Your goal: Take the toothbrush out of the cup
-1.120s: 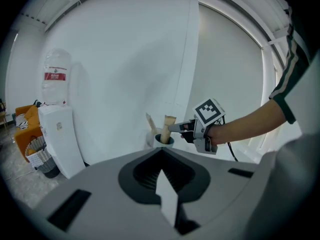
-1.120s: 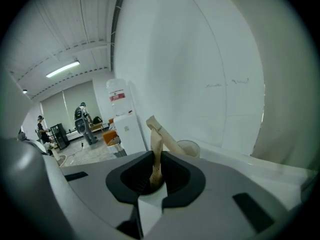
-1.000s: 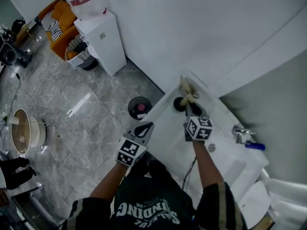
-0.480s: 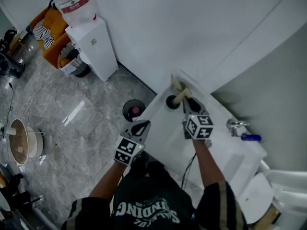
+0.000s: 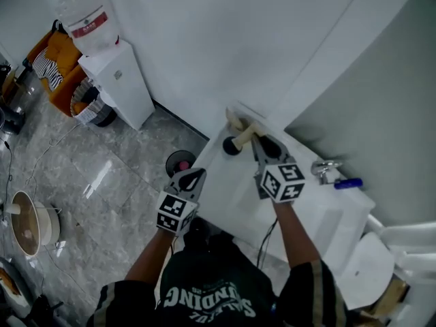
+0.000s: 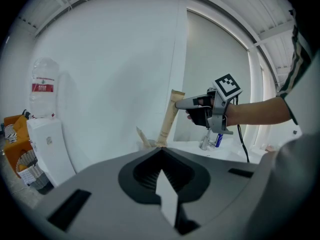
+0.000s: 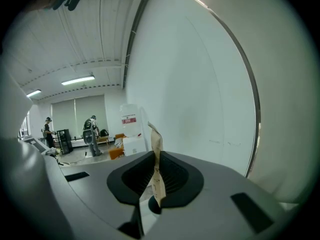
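- The right gripper view shows the right gripper (image 7: 154,160) with its jaws, which have just been closing, clamped on the paper-wrapped toothbrush (image 7: 157,176). The print on the wrapper is too blurred to read.
- Only the head view shows the dark cup (image 5: 231,146) on the white desk (image 5: 235,182). The toothbrush slants up from over the cup's mouth, and I cannot tell whether its lower end is clear of the cup.
- The left gripper view shows the left gripper (image 6: 161,151) with its jaws together and empty, well apart from the cup. A second wrapped stick (image 6: 142,136) leans just beside the toothbrush.
- A water bottle (image 5: 87,24) far left of the cup has a red label, too small to read.
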The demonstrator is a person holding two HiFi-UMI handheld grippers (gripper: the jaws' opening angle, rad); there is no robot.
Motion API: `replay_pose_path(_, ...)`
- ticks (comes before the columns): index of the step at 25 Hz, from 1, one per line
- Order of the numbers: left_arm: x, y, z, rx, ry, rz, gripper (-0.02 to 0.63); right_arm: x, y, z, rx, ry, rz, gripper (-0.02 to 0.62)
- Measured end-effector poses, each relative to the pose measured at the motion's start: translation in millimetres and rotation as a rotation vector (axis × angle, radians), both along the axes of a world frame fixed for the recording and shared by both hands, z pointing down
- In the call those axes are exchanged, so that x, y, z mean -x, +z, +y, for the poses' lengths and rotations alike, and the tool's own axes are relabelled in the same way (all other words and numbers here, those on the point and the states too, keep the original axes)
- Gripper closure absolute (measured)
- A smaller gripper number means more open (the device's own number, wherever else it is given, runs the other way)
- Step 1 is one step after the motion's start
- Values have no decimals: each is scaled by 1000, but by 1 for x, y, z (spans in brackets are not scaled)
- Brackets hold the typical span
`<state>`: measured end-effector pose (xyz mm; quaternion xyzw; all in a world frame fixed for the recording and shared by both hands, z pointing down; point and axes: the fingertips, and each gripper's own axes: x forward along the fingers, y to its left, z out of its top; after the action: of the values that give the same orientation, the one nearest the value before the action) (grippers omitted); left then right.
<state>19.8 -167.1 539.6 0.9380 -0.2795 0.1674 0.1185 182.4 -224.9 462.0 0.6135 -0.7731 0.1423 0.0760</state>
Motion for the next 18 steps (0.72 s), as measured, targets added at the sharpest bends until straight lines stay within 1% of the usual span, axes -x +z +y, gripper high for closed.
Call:
replay_pose_path(3, 5, -7, -6, -3, -6, -1, 607, 6, -10, 8, -11, -12, -7, 568)
replay_pose_path(7, 16, -12, -12, -11, -21, -6, 607, 21, -11, 20, 0, -48, -15, 569)
replay_pose_path(11, 27, -10, -13, -9, -36, -13, 607, 44, 4, 31, 26, -102, -14, 569)
replay_pose_path(18, 46, 1, -9, 10, -68, -20, 607, 82, 46, 49, 112, -177, -65, 569)
